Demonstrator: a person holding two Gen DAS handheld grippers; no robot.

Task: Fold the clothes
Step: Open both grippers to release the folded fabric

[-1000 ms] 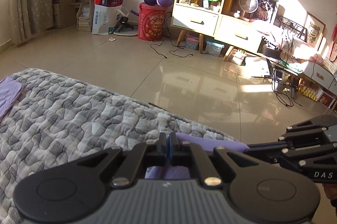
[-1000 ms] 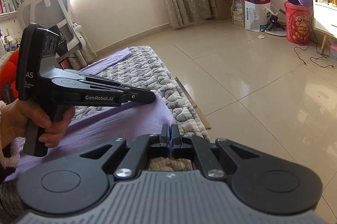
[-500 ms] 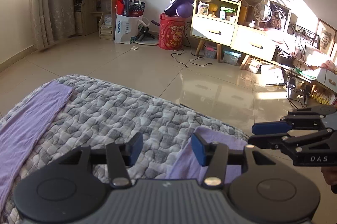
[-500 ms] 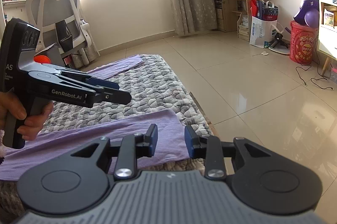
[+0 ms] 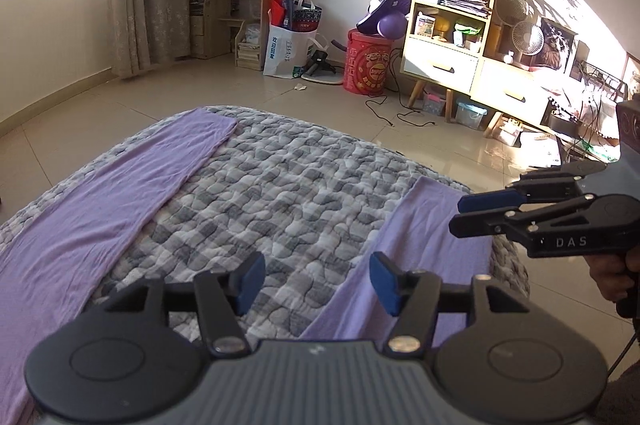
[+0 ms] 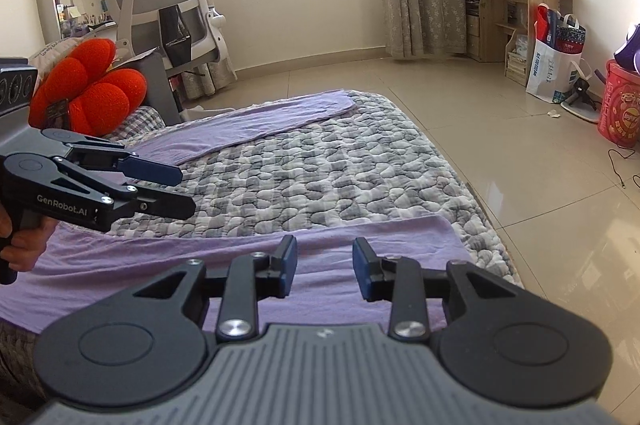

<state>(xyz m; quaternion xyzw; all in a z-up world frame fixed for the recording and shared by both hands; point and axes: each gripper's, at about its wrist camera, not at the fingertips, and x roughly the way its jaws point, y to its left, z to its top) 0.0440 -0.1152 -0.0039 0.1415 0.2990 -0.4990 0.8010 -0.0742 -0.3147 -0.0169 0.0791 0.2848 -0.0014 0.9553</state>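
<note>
Folding these lilac trousers point(image 5: 120, 201) well means we pinch a cuff cleanly before lifting, keeping the fabric flat on the grey quilt point(image 5: 288, 193). From left to right: one leg stretches from 8 toward 11 o'clock, our left gripper point(image 5: 316, 283) sits at 6 with jaws still spreading and nothing between them, the second leg point(image 5: 432, 225) runs toward 1, and our right gripper point(image 5: 486, 213) at 3 hangs apart and empty. We count two legs, two grippers, one quilt.
</note>
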